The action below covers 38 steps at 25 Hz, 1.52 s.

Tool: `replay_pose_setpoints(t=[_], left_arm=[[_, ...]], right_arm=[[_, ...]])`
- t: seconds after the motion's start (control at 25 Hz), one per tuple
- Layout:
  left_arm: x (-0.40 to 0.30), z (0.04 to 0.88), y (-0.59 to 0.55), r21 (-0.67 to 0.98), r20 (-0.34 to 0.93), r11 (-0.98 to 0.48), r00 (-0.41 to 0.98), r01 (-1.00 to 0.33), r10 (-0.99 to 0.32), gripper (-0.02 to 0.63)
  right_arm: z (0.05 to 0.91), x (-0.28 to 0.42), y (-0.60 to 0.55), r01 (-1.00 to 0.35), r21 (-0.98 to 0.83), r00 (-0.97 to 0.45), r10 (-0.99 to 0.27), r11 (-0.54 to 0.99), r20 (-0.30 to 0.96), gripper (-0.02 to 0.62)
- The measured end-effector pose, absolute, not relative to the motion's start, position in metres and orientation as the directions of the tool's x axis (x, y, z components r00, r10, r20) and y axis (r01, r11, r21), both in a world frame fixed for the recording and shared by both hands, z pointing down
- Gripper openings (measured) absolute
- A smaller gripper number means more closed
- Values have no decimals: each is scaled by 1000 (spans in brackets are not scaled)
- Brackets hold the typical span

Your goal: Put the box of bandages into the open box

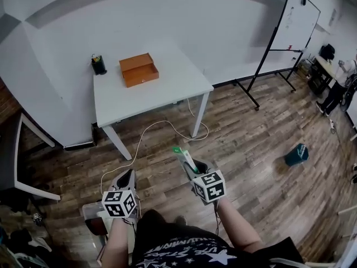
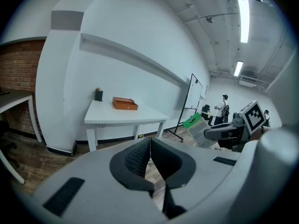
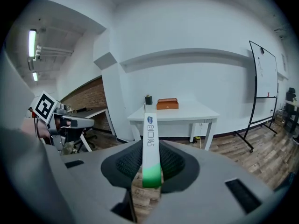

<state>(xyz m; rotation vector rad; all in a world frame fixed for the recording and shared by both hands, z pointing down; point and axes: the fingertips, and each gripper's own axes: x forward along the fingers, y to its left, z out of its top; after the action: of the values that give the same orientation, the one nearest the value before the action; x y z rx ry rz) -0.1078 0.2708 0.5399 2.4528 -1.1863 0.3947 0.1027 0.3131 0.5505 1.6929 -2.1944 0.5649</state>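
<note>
My right gripper (image 1: pixel 192 166) is shut on the box of bandages (image 3: pixel 150 143), a thin white and green carton that stands upright between the jaws. The same carton (image 1: pixel 183 157) sticks out ahead of the gripper in the head view and shows at the right of the left gripper view (image 2: pixel 199 129). My left gripper (image 1: pixel 127 178) is shut and holds nothing. The open orange box (image 1: pixel 138 69) sits on a white table (image 1: pixel 167 91) far ahead, well away from both grippers. It also shows small on the table in both gripper views (image 3: pixel 167 103) (image 2: pixel 124 103).
A dark pen cup (image 1: pixel 99 65) stands at the table's back left corner. A white cable (image 1: pixel 162 124) trails over the wood floor under the table. A whiteboard on a stand (image 1: pixel 290 29) is at the right, a teal bin (image 1: pixel 296 154) on the floor, a person (image 2: pixel 223 108) far off.
</note>
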Motion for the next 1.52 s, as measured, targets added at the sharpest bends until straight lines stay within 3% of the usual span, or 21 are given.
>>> replay_pose_setpoints(t=[0.52,1.52], left_arm=[[-89,563,214,202,430,-603,623,-772,-653,22],[-126,550,-109,243,393,-648,684,-722,-614,23]], right_arm=[[586,105,259,-964,-164,-266,-809,211,524,115],[556,72,-70,-984,-127,-173,-841,125,512,115]])
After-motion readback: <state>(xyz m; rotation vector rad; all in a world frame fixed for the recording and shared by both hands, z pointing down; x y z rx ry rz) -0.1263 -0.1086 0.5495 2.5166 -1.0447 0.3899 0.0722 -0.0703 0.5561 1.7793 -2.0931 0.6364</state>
